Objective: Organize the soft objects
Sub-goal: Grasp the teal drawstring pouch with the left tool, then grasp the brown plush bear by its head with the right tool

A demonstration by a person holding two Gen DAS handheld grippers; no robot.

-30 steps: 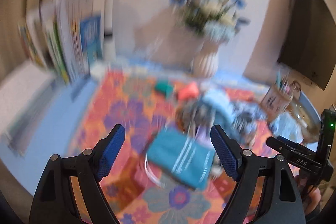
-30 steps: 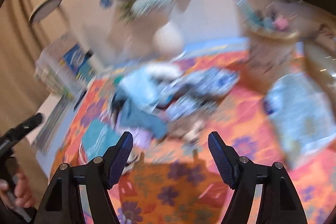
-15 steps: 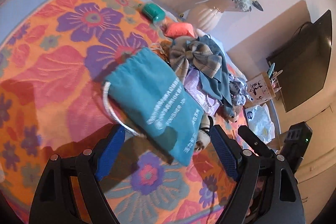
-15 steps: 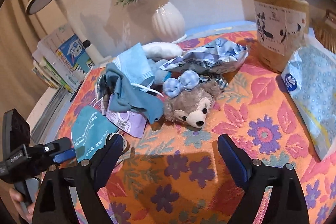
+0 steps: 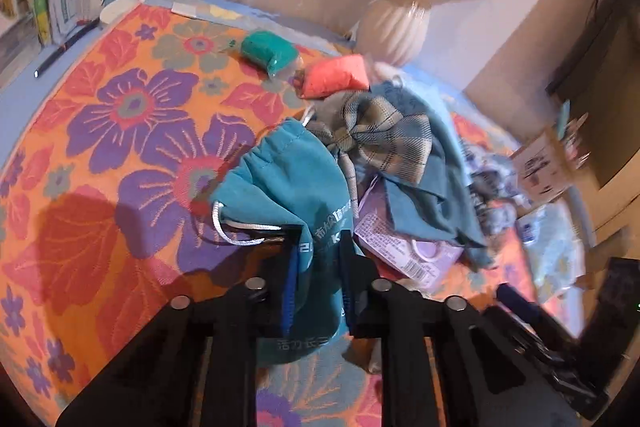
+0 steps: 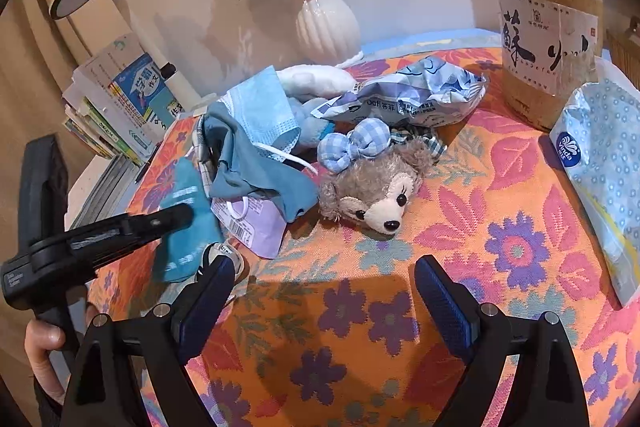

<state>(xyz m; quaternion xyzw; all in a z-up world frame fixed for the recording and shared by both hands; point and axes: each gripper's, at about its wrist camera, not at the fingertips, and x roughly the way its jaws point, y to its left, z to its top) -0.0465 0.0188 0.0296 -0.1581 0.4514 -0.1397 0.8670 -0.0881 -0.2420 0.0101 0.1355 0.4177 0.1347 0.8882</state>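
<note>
My left gripper point(image 5: 318, 287) is shut on a teal drawstring pouch point(image 5: 288, 183) at the near edge of a pile of soft things on the flowered cloth. The pouch also shows in the right wrist view point(image 6: 186, 223) under the left gripper point(image 6: 176, 217). The pile holds a plaid bow on blue-green cloth point(image 5: 384, 143), a lilac packet point(image 6: 256, 223), a blue face mask point(image 6: 260, 111) and a plush bear head with a checked bow point(image 6: 376, 187). My right gripper point(image 6: 324, 291) is open and empty, just in front of the bear.
A teal roll point(image 5: 268, 51) and a coral roll point(image 5: 336, 75) lie behind the pile. A white vase of flowers point(image 6: 326, 27), a stack of books point(image 6: 120, 99), a pen holder point(image 6: 548, 39), a crumpled blue-white wrapper point(image 6: 412, 95) and a tissue pack point(image 6: 604, 163) ring the table.
My left gripper moved in and closed on the teal pouch, which now bunches between its fingers. My right gripper came a little closer to the bear and stays open.
</note>
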